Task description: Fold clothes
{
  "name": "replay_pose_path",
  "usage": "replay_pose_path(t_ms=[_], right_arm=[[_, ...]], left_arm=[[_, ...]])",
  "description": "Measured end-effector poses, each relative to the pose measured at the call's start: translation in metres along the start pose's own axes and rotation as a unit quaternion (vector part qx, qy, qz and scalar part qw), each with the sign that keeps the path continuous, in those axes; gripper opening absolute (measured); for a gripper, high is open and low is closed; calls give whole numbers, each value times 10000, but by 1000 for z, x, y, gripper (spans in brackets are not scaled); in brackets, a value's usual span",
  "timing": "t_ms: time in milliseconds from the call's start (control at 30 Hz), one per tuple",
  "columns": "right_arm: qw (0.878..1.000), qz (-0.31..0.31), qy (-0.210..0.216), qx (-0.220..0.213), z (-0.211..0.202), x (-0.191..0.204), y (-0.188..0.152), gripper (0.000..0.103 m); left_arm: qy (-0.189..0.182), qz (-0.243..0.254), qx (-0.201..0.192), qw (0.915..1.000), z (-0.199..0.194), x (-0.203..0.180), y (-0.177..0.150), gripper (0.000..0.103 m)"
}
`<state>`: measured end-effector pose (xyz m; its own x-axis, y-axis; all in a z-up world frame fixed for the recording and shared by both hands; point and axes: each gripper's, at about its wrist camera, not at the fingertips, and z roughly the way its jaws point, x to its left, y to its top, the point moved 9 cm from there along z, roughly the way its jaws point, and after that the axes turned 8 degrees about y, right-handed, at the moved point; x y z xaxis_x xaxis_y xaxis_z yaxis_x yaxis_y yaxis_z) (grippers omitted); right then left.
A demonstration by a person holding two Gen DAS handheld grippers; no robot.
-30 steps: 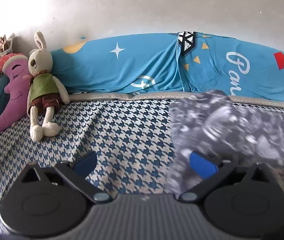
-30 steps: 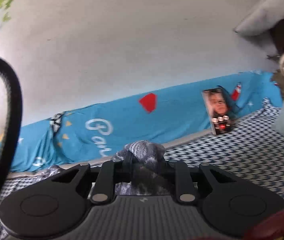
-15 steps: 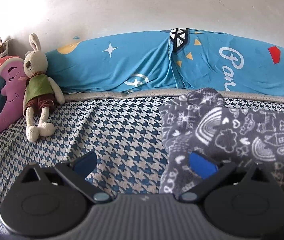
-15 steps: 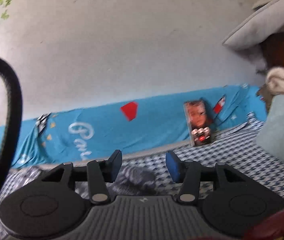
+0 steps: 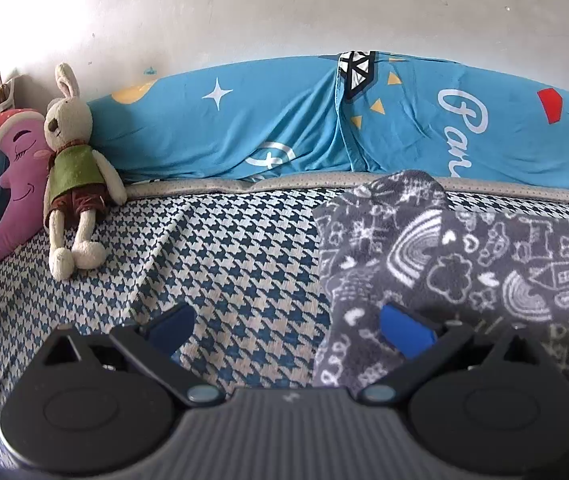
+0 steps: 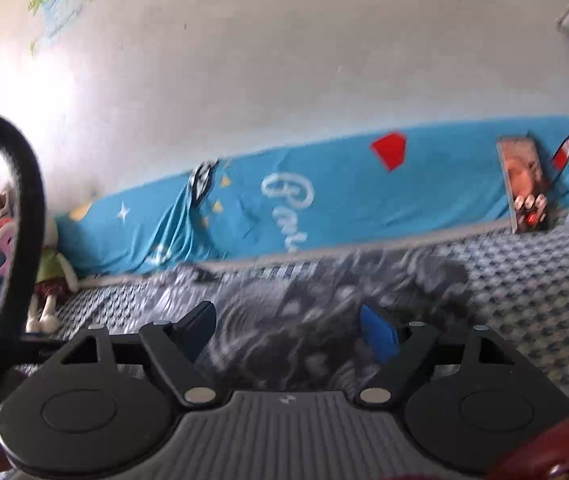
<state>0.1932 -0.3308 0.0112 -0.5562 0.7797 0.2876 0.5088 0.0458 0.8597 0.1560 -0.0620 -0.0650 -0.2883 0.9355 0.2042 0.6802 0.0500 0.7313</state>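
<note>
Left wrist view shows the grey printed garment (image 5: 464, 264) flat on the bed (image 5: 220, 264) near its far edge, left gripper (image 5: 288, 328) and right gripper (image 6: 288, 334) both spread empty: pinch the near hem squarely before folding.

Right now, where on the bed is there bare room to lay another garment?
The checked mattress lies bare between the toy rabbit and the grey printed garment, up to the blue sheet. More bare room shows right of the garment, below the book. Toys crowd the far left corner.
</note>
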Motion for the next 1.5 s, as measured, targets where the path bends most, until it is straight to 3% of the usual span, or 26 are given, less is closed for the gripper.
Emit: replay_pose_path(t_ms=[133,300,433,633,800,900,967,1033,1100,1167,1367,1467,1500], right_arm=[[9995,-190,133,218,12,13,-11,74],[9983,-426,210,339,15,26,-19,8],[9973,-596,346,242,9,39,-18,4],[9921,-730,1014,137,-3,75,-17,4],[9822,-1069,1505,335,-1,112,-32,4],[9809,-1350,1386,198,-3,119,-32,4],[9853,-1216,1197,64,-4,109,-25,6],[9908,-975,936,-67,-5,94,-17,19],[9938,-821,733,-145,-5,84,-14,48],[9960,-677,535,-217,-5,75,-10,71],[9988,-349,350,-64,8,63,-14,79],[9993,-175,299,165,20,58,-22,79],[9993,-223,228,212,24,57,-25,72]], left_arm=[[-28,-9,12,10000,0,0,-1,103],[-65,3,-15,10000,-3,0,-1,103],[16,20,-48,10000,-3,5,0,103],[57,-166,-74,9998,-4,20,4,103],[107,-331,-54,9994,-4,34,5,103],[102,-369,-70,9992,-4,40,6,103],[72,-377,-71,9992,-5,42,6,103],[50,-385,-68,9992,-4,42,7,103],[19,-391,-63,9992,-4,41,7,103],[-1,-387,-66,9992,-5,41,8,103],[20,-331,-50,9994,-3,37,3,103],[39,-302,-35,9995,-2,37,1,103],[48,-295,-35,9995,-1,37,1,103]])
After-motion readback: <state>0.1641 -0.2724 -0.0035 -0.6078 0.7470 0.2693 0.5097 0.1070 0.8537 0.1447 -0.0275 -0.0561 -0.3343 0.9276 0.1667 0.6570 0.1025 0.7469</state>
